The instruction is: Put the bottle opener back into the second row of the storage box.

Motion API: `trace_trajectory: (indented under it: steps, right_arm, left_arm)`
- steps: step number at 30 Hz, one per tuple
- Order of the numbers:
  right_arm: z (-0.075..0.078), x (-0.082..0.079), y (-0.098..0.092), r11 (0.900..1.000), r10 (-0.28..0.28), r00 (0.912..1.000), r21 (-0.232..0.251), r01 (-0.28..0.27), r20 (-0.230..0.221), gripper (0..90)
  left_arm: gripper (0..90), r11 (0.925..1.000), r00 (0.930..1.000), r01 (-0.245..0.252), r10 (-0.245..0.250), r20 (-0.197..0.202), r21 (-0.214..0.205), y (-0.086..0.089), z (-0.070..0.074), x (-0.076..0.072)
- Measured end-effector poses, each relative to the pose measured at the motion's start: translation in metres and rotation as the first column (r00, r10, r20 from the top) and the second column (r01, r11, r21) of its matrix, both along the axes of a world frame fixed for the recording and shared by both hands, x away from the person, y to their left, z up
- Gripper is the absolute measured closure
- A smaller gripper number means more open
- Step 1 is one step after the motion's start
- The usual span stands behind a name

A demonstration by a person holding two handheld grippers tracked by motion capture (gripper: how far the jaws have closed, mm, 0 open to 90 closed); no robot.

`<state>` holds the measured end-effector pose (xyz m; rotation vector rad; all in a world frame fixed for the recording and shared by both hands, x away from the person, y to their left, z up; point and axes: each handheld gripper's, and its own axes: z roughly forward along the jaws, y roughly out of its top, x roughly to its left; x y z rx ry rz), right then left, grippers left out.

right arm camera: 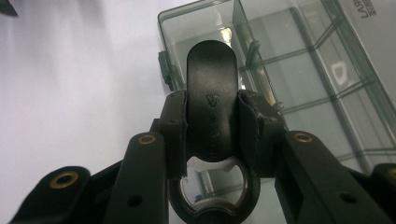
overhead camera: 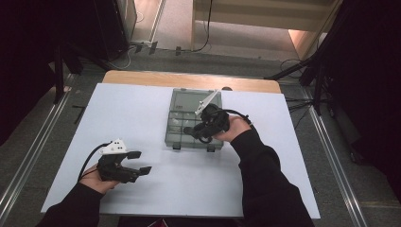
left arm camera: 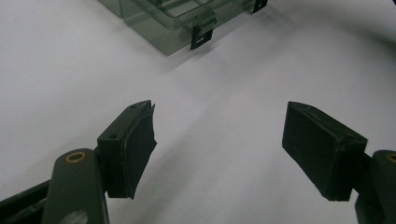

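A black bottle opener (right arm camera: 210, 60) sits upright between the pads of my right gripper (right arm camera: 211, 98), which is shut on its handle; the opener's ring end with the metal tooth hangs below the pads. This gripper (overhead camera: 196, 131) hovers over the front part of a smoky clear compartment box (overhead camera: 171, 137). The box (right arm camera: 327, 93) lies open, with its dividers showing and several cells bare. My left gripper (overhead camera: 142, 161) rests low over the white table near the front left. Its jaws (left arm camera: 219, 112) stand open with nothing between them, and the box corner (left arm camera: 159, 28) lies ahead of them.
A white sheet (overhead camera: 142, 109) covers the wooden table, whose far edge (overhead camera: 189, 79) shows behind the box. Two black latches (left arm camera: 201, 37) hang on the box's front wall. Cables, dark stands and metal floor rails ring the table.
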<state>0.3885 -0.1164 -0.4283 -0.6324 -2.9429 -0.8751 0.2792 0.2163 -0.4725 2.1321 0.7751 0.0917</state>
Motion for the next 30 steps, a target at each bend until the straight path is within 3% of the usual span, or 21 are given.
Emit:
trace_trajectory:
  steps: [12,25,30]
  right_arm:
    - [-0.012,0.008,0.005,0.999,0.036,0.9992,-0.027,-0.035,0.017,66.3]
    - [-0.022,0.014,0.008,0.9961,0.072,0.9939,-0.058,-0.067,0.084,66.2]
    - [-0.025,0.015,0.012,0.9962,0.072,0.9936,-0.056,-0.067,0.087,65.5]
  left_arm:
    - [25.2,1.0,1.0,0.0,0.0,0.0,-0.002,0.0,0.0,0.0]
    - [25.2,1.0,1.0,0.001,-0.001,0.001,-0.003,0.0,0.0,0.0]
    - [25.2,1.0,1.0,0.002,-0.002,0.001,-0.003,0.0,0.0,0.0]
